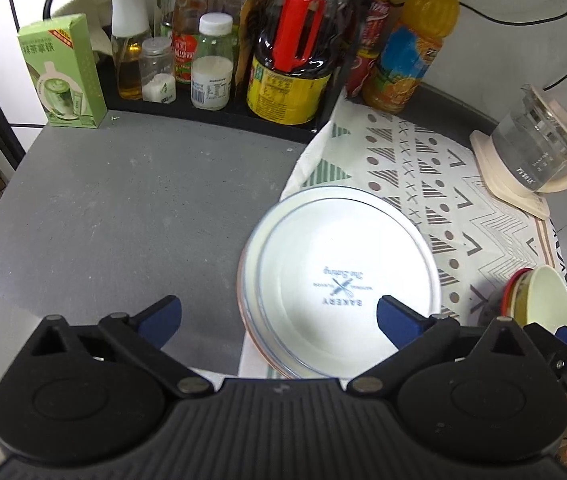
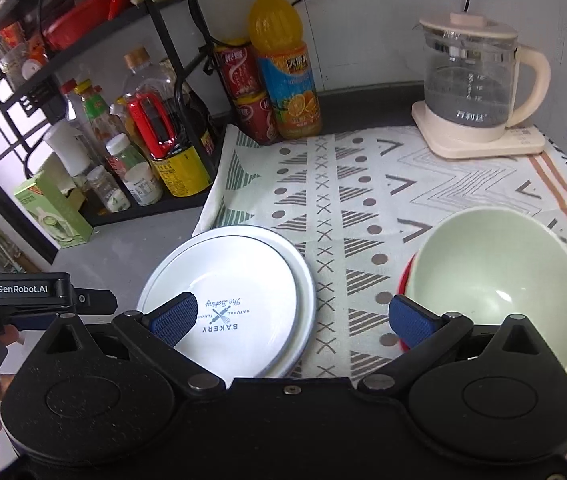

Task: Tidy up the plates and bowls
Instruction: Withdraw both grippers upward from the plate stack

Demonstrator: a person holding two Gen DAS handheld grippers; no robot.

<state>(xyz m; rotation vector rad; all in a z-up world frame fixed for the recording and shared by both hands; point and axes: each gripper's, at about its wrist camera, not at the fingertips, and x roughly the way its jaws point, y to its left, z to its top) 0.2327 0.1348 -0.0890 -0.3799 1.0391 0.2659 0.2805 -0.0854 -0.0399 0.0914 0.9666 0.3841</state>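
A grey counter (image 1: pixel 123 200) carries a patterned cloth (image 2: pixel 363 184). White plates (image 2: pixel 243 272) sit stacked beside nested bowls (image 2: pixel 495 280). Left gripper (image 1: pixel 279 316) and right gripper (image 2: pixel 291 318) gape wide, empty.

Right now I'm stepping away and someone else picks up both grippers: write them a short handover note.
Left gripper: open, nothing held, above the plates.
Right gripper: open, nothing held, over the patterned cloth.
Plates: white, stacked, top one printed BAKERY, half on the cloth, half on the grey counter.
Bowls: pale green one nested in a red one, on the cloth beside the plates.
Done: plates stacked, bowls nested.
Left: apparently nothing except, perhaps, straightening the slightly offset plates.
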